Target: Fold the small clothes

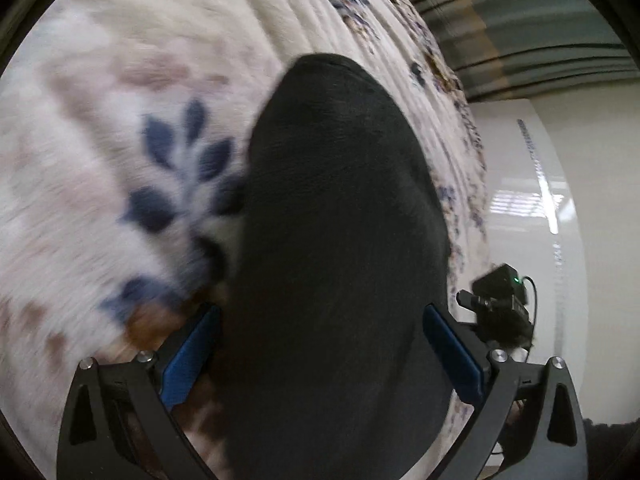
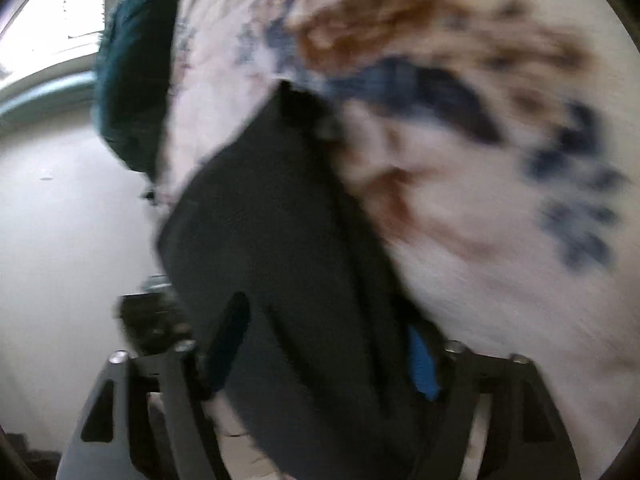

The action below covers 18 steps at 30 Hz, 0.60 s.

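The dark garment [image 1: 336,248] lies on the floral blanket [image 1: 100,152], running toward 12 o'clock between the wide jaws of the left hand-held gripper [image 1: 320,352]. The right hand-held gripper [image 2: 324,356] is also wide around the cloth, probably released to let the fold settle. No container shows.

Matt black knit garment [image 1: 336,240] on a fuzzy, plush floral blanket [image 1: 120,140]; glossy white floor [image 1: 560,200].

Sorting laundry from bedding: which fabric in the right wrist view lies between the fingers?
The plain black garment, running between the blue pads of the right gripper; the floral blanket lies beside it, the teal cloth farther off.
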Each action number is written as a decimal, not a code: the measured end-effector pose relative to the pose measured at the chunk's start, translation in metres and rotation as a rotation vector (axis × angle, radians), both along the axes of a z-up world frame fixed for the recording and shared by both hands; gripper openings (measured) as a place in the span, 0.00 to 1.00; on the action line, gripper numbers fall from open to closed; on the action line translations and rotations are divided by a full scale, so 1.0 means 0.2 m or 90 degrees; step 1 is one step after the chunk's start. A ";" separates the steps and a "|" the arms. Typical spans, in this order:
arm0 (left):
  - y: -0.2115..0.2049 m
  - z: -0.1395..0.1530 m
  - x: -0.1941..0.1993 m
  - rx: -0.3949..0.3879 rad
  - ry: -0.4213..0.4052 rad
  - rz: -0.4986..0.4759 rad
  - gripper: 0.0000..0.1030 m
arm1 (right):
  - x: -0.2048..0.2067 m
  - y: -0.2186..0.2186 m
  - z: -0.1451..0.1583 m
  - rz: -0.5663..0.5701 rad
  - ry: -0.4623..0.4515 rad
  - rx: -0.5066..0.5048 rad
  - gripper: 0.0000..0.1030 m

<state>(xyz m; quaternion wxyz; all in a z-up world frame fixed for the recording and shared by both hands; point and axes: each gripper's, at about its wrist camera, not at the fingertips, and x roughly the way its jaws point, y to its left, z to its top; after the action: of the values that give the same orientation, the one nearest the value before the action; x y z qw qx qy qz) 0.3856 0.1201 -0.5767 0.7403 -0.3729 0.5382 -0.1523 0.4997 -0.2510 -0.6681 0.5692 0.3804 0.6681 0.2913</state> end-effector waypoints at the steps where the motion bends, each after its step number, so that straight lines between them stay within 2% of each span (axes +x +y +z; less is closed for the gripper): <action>1: -0.02 0.00 0.02 -0.005 -0.003 -0.009 0.99 | 0.01 0.02 0.00 0.005 0.001 0.019 0.76; 3: -0.04 0.02 0.05 -0.006 -0.008 -0.020 0.99 | 0.01 0.12 -0.02 0.040 0.019 0.065 0.76; 5: -0.08 0.04 0.08 -0.017 -0.020 -0.030 0.98 | -0.02 0.23 -0.04 0.074 0.031 0.084 0.75; 6: -0.08 0.05 0.08 -0.019 -0.024 -0.029 0.82 | -0.02 0.26 -0.05 0.086 0.030 0.084 0.75; 7: -0.08 0.07 0.09 -0.021 -0.025 -0.023 0.64 | -0.03 0.30 -0.04 0.095 0.023 0.074 0.68; 8: -0.06 0.08 0.09 -0.016 -0.019 -0.014 0.39 | -0.03 0.33 -0.02 0.100 0.015 0.050 0.57; 9: -0.04 0.09 0.09 -0.026 -0.018 -0.005 0.33 | -0.01 0.32 -0.02 0.096 0.015 0.032 0.43; 10: -0.02 0.11 0.09 -0.037 -0.016 0.002 0.31 | -0.02 0.30 -0.02 0.083 0.015 0.028 0.33; 12: -0.04 0.17 0.10 -0.029 -0.013 -0.006 0.28 | -0.03 0.26 0.04 0.054 0.012 0.044 0.25; 13: -0.06 0.20 0.11 -0.022 -0.015 -0.018 0.28 | -0.03 0.25 0.09 0.051 0.000 0.033 0.22; 18: -0.08 0.34 0.35 -0.025 -0.035 -0.046 0.27 | 0.03 0.21 0.31 0.053 -0.044 -0.022 0.20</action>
<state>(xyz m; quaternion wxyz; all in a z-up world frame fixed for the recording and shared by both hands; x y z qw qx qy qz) 0.4561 0.1049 -0.5083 0.7412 -0.3638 0.5277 -0.1996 0.5052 -0.2094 -0.6060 0.5862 0.3317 0.6682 0.3160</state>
